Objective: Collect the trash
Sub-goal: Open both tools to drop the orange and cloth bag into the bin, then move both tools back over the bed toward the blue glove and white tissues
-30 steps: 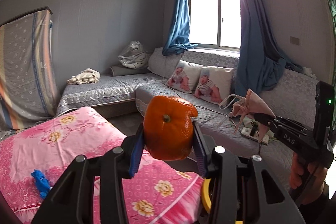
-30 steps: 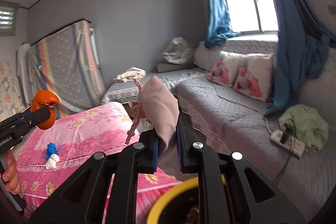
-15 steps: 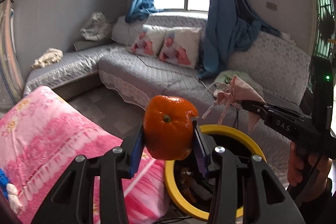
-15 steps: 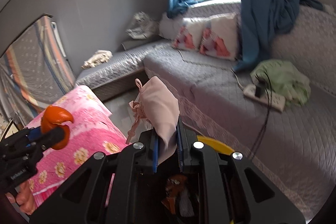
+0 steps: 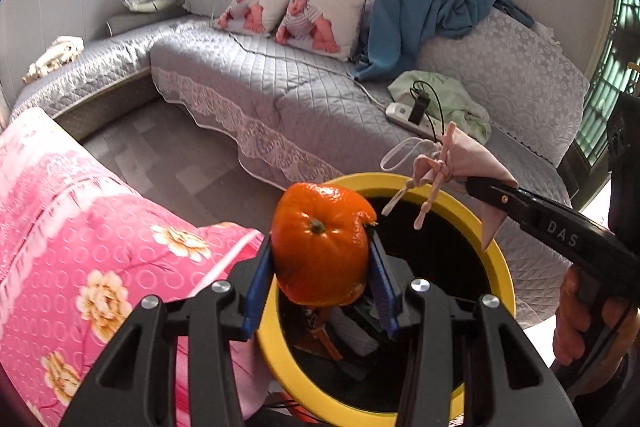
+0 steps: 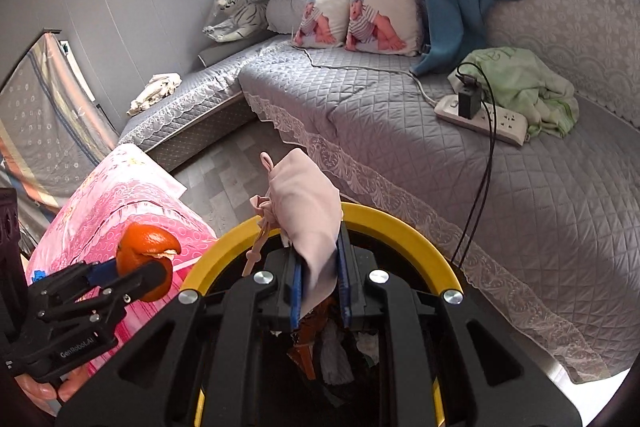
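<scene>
the left gripper (image 5: 322, 259) is closed on an orange peel (image 5: 320, 243), which still has the round shape of the fruit, with a torn edge at its upper right. the blue pads press it from the left and the right side. the peel hangs over the near-left part of the yellow rim of the trash bin (image 5: 498, 247), more at the edge than over the middle.

the right gripper (image 6: 320, 279) is closed on a small pink drawstring pouch (image 6: 306, 199). the pouch stands up out of the jaws, and its cord (image 6: 256, 251) hangs down at the left side. this one is over the far part of the rim, with the dark opening directly under it, so it seems the better placed of the two.

in the bin (image 6: 400, 227) some trash already lies at the bottom. i think both things only need to fall straight down; the peel may first need to go a little to the right, toward the middle.

the bin stands between the pink bedding (image 5: 100, 227) and the grey sofa (image 5: 280, 99).
</scene>
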